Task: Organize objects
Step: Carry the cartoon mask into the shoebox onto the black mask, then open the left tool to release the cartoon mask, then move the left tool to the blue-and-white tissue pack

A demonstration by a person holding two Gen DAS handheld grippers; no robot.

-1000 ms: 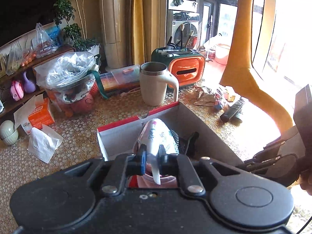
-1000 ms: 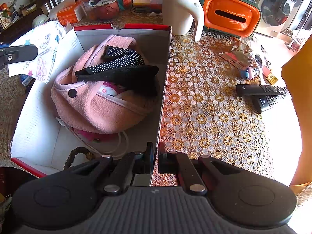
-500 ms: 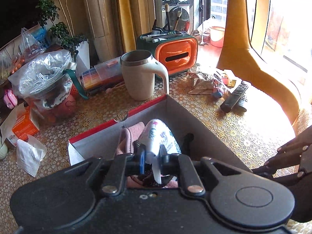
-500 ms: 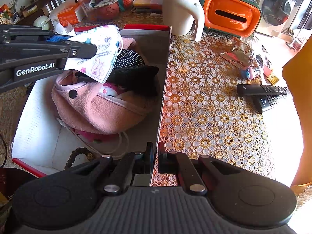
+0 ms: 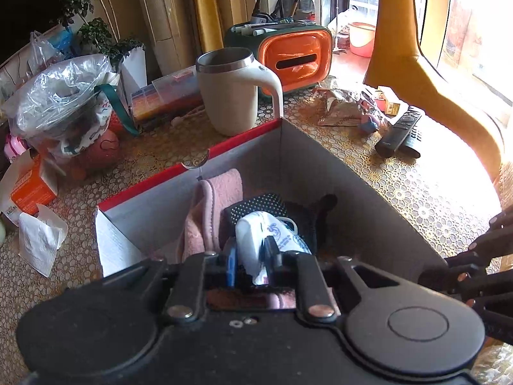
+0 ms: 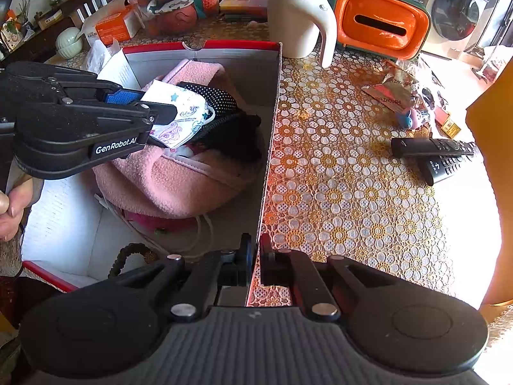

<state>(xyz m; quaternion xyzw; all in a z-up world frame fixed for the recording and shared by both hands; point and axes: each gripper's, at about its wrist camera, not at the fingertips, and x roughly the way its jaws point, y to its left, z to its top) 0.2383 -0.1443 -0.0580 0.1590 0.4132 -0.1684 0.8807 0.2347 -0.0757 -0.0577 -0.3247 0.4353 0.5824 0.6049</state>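
Observation:
A red-rimmed cardboard box (image 6: 205,45) sits on the lace-covered table and holds a pink fleece hat (image 6: 179,179) with black dotted cloth (image 6: 218,96) on top. My left gripper (image 6: 158,104) reaches into the box from the left. A printed white face mask (image 6: 182,112) is between its jaws, lying on the black cloth. The jaws are opening, but the pads still touch the mask (image 5: 253,237). My right gripper (image 6: 256,252) is shut on the near end of the box's right wall. A hand (image 6: 12,205) holds the left gripper's handle.
Behind the box stand a cream mug (image 6: 295,19) and an orange tissue holder (image 6: 381,22). Two black remotes (image 6: 433,150) and a snack wrapper (image 6: 391,89) lie to the right. A filled plastic bag (image 5: 61,96) and an orange carton (image 5: 29,189) sit to the left.
The left gripper came in over the box and sank, laying the mask onto the black cloth, and its jaws widened a little. The right gripper kept still on the box wall.

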